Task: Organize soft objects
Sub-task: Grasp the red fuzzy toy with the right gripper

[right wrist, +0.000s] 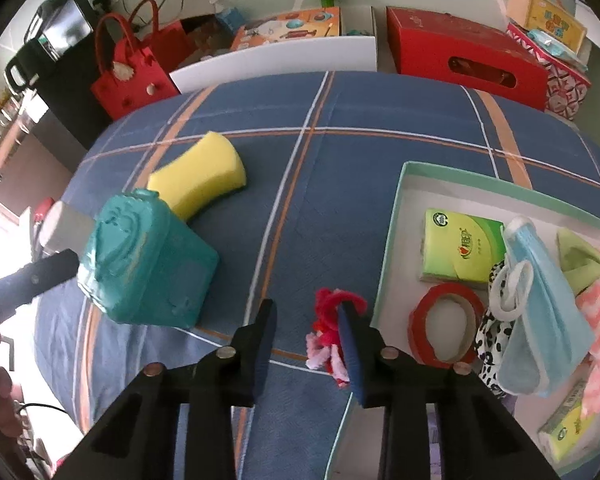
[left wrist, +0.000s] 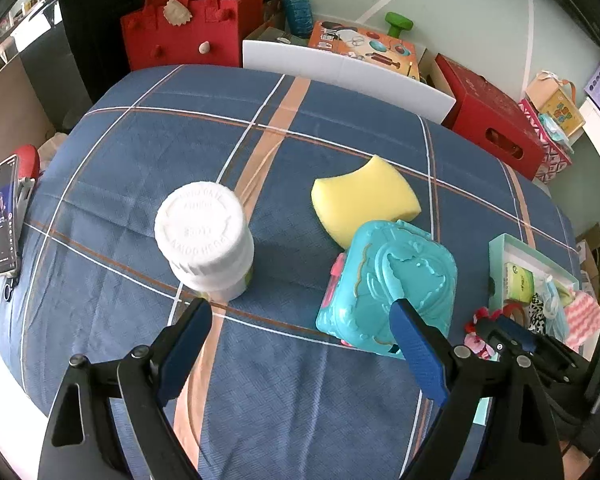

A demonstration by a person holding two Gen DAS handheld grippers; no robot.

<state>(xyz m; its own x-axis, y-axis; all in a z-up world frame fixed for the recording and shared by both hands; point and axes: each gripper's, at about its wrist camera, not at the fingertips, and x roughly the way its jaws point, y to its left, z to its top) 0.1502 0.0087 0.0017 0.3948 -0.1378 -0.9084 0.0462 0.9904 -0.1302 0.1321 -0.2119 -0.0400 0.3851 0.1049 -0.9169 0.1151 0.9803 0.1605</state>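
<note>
Pipe-cleaner bundle (right wrist: 332,332), red and pink: on plaid cloth (right wrist: 300,208) near front edge, just outside tray (right wrist: 396,216) left wall. Right gripper (right wrist: 308,320): spread, right finger over bundle, nothing pinched. Advice: centre both fingers astride bundle, close gently, lift over tray wall. Yellow sponge (right wrist: 200,176): mid-cloth, apart from tray, unsorted. Teal toy case (left wrist: 384,284), white bottle (left wrist: 206,236): hard items, near front. Left gripper (left wrist: 300,320): spread, empty, between bottle and case. Right view only: tray contents, namely tissue pack (right wrist: 462,250), face mask (right wrist: 540,304), tape roll (right wrist: 446,326). Left view only: bottle's embossed cap, phone (left wrist: 6,216) at left edge.
</note>
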